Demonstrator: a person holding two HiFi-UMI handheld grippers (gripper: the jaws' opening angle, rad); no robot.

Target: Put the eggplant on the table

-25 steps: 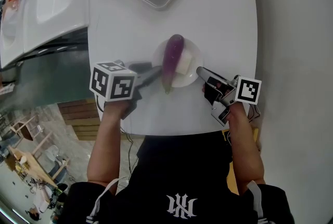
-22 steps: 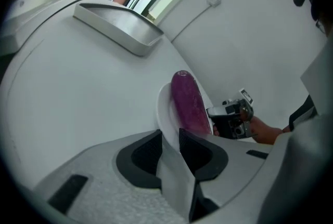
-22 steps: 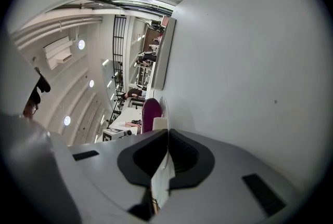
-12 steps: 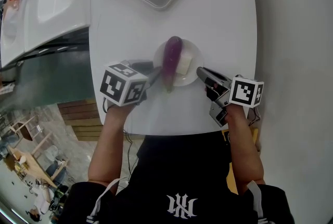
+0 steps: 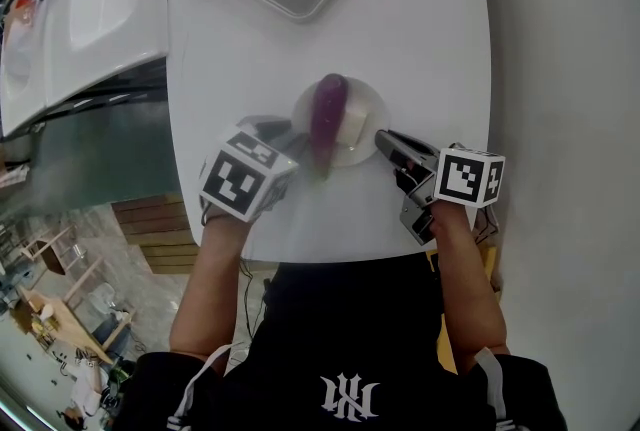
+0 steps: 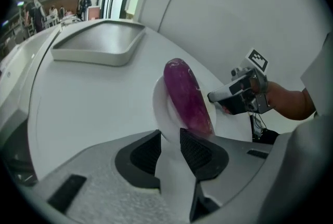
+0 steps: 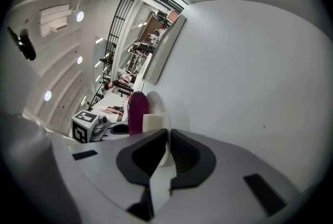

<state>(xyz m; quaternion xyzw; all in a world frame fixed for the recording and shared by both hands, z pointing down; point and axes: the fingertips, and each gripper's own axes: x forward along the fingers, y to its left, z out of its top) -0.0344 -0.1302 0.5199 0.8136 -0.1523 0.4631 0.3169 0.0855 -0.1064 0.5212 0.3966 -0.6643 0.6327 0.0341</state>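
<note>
Eggplant [image 5: 326, 114]: lies on the plate [image 5: 371, 98], beside a white block [image 5: 352, 125].
Left gripper [image 5: 295, 147]: jaws pinching plate's left rim.
Right gripper [image 5: 383, 141]: jaws pinching plate's right rim.

Head view looks steeply down on the desk [image 5: 400, 19]; each gripper view skims low along its jaws, facing inward (both share the plate [image 6: 158, 106]).

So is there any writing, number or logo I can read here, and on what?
No readable words or numbers in any view.
On the black shirt: a white emblem of stylised strokes, not legible as letters.
On the left tool and right tool, both at the plate rim: cubes with black-and-white square patterns, not writing.
</note>
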